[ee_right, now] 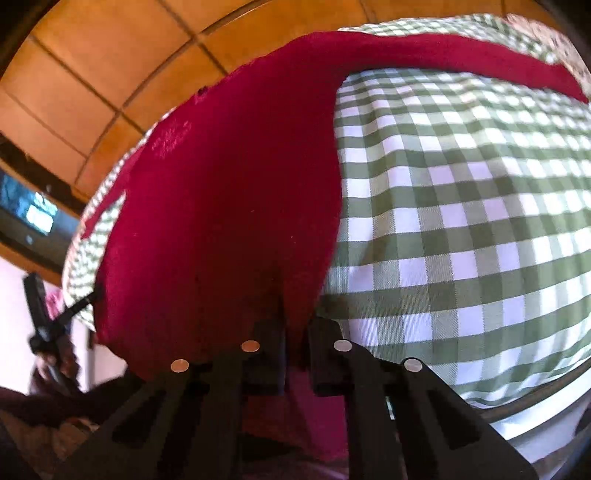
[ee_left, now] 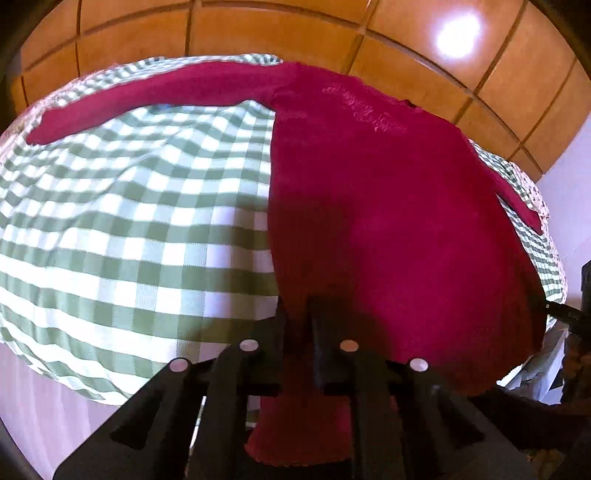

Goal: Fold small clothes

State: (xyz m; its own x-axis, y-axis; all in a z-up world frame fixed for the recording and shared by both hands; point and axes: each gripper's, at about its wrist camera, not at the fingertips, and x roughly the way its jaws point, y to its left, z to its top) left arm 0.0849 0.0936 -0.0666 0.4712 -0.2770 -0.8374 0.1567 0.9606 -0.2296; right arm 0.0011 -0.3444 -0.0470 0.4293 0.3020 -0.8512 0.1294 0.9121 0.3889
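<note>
A green-and-white checked tablecloth (ee_left: 122,229) covers the table above an orange tiled floor (ee_left: 280,33), and on it a dark red long-sleeved top (ee_left: 388,229) lies spread flat, its sleeves stretched out to either side. At the garment's near hem, the left gripper (ee_left: 298,317) pinches one corner of the red fabric, while the right gripper (ee_right: 297,332) pinches the opposite corner.

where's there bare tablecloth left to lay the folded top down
Two bare stretches of checked tablecloth: one between the red top's body and its long sleeve in the left wrist view, another past the opposite sleeve in the right wrist view. The near hem is crowded: the left gripper and right gripper pinch it.
</note>
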